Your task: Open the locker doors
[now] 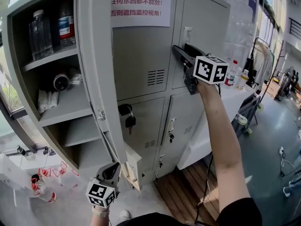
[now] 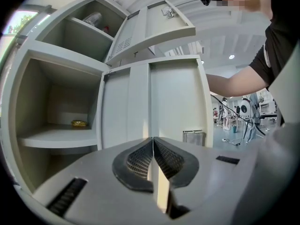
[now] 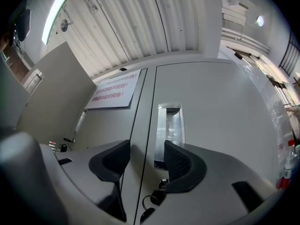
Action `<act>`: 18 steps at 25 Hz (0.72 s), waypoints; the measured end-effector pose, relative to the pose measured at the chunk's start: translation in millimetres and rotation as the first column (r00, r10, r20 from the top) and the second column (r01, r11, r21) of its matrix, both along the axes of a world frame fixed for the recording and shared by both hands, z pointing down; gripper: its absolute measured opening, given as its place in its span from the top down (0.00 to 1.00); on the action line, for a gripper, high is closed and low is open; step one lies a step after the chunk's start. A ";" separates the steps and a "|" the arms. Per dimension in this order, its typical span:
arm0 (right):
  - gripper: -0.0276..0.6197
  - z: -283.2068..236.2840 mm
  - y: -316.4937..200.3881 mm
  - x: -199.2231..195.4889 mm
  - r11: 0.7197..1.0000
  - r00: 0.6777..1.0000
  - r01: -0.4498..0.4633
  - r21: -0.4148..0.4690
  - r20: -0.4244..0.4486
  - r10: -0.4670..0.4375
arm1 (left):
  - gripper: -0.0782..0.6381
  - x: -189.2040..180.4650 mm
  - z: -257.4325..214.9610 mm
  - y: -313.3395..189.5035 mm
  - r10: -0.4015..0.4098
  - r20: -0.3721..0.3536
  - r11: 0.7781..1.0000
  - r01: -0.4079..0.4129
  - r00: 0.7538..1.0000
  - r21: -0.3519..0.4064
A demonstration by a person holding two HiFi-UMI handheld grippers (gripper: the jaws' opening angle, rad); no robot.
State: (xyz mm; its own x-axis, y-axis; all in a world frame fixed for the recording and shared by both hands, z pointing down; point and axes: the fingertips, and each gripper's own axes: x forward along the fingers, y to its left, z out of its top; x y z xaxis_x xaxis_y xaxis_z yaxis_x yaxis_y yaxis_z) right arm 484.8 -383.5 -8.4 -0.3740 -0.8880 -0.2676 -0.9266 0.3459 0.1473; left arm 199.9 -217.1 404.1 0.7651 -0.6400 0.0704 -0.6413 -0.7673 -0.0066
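We keep the left tongs (image 2: 153, 159) pinched on the lower edge of the open locker door (image 1: 96, 65); our right tongs (image 3: 147, 159) stand spread before the closed upper right door (image 3: 220, 111); its recessed handle (image 3: 169, 128) shows between the jaws.

- I read a white paper notice (image 1: 140, 4) on the upper middle locker door (image 1: 141, 65). It has three red Chinese lines: "…禁止放任何东西!", "任何东西都不能放!", "否则遮挡监控视角!".
- The red bottle label (image 1: 66, 27), far left, is too small for me to read.
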 end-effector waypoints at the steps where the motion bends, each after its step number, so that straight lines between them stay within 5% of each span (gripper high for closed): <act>1: 0.57 0.8 1.1 0.0 1.000 1.000 -0.002 -0.001 -0.007 0.002 | 0.86 -0.7 0.3 1.4 -0.009 -0.002 1.000 0.009 1.000 -0.003; 12: 0.73 -0.6 41.2 19.0 1.000 1.000 -0.015 0.020 -0.008 0.015 | 0.86 7.8 3.3 33.5 -0.021 -0.006 1.000 0.021 1.000 0.001; 18: 0.70 -1.5 72.2 32.8 0.999 1.000 0.014 0.034 0.010 -0.014 | 0.86 29.6 8.3 56.4 0.014 -0.001 1.000 -0.014 1.000 -0.001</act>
